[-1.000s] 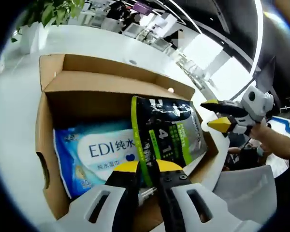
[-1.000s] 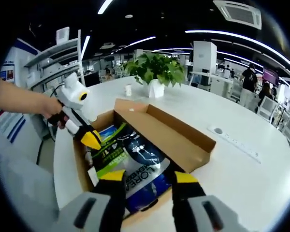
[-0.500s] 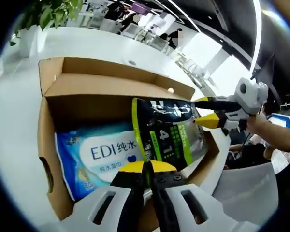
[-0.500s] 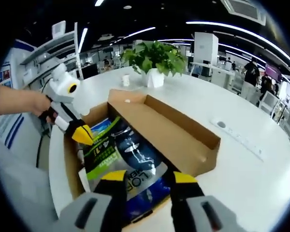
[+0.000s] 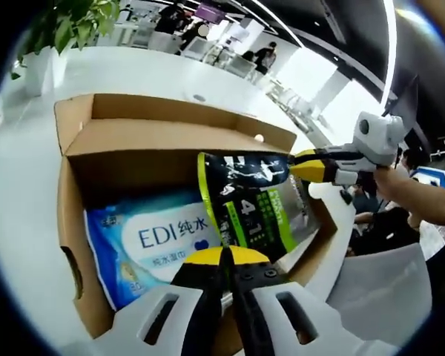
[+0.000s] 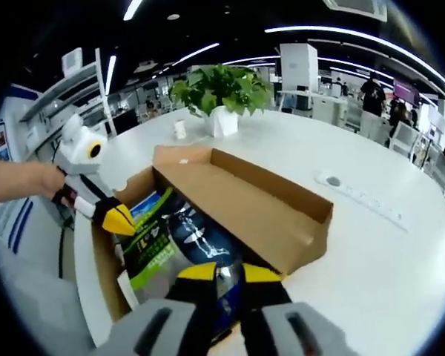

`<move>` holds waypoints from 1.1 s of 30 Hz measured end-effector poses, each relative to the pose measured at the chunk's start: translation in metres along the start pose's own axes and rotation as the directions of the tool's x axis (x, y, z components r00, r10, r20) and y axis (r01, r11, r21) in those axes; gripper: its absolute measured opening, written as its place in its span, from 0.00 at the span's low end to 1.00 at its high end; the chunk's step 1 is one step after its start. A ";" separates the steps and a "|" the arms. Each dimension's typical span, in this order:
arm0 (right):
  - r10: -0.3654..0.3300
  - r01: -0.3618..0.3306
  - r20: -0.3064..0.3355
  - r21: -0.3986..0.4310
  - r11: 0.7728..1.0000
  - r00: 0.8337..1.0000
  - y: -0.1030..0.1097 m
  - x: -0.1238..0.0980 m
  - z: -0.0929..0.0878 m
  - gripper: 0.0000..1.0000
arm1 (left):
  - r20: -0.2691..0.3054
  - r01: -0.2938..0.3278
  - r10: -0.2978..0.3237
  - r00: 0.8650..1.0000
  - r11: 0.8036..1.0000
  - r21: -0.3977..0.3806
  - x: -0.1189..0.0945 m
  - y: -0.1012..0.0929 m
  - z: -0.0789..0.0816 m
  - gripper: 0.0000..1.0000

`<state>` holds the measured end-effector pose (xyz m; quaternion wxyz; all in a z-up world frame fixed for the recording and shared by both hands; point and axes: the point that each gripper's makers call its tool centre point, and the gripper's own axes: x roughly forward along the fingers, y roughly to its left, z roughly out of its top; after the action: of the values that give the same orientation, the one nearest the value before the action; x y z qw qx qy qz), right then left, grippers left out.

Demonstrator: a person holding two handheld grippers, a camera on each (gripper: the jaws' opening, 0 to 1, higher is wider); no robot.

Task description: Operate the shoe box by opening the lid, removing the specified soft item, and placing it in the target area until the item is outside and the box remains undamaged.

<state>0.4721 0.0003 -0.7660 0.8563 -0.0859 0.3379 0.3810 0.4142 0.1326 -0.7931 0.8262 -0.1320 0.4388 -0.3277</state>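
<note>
An open cardboard shoe box (image 5: 156,137) (image 6: 282,222) lies on the white table. Inside it a blue wipes pack (image 5: 152,237) (image 6: 144,206) lies flat. A black-and-green soft pouch (image 5: 256,200) (image 6: 179,237) stands tilted over the pack. My left gripper (image 5: 226,257) is shut on the pouch's near edge and appears in the right gripper view as a white body with yellow tips (image 6: 119,220). My right gripper (image 6: 221,273) is shut on the pouch's opposite edge; in the left gripper view its yellow tips (image 5: 305,166) pinch the pouch's upper corner.
A potted plant (image 6: 219,93) (image 5: 67,22) and a small cup (image 6: 179,130) stand on the round white table (image 6: 378,259) beyond the box. A socket strip (image 6: 363,196) lies to the right. A white chair (image 5: 378,289) stands past the table edge. People stand far back.
The right gripper's jaws have come in and shut on the pouch's edge. The left jaws, slightly apart a second ago, have shut on it too. The box has not moved.
</note>
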 end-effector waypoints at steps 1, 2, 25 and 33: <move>0.000 0.000 0.001 0.001 1.000 1.000 0.000 0.000 0.000 0.03 | 0.001 -0.002 0.002 1.000 1.000 0.003 0.000 0.000 0.000 0.00; -0.002 0.002 0.001 -0.001 1.000 1.000 0.000 -0.001 0.000 0.02 | 0.003 -0.003 0.003 1.000 1.000 0.007 -0.001 0.000 0.000 0.00; -0.030 0.034 0.068 -0.050 0.998 0.997 0.002 -0.018 0.021 0.00 | 0.042 -0.002 0.000 0.999 0.999 0.047 -0.014 -0.014 0.015 0.00; -0.035 0.040 0.082 -0.060 0.997 0.996 0.002 -0.027 0.030 0.00 | 0.062 -0.005 0.001 0.998 0.998 0.062 -0.020 -0.020 0.024 0.00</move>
<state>0.4731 -0.0025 -0.7258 0.8732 -0.1030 0.2893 0.3785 0.4168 0.1296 -0.7564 0.8436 -0.1156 0.4030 -0.3356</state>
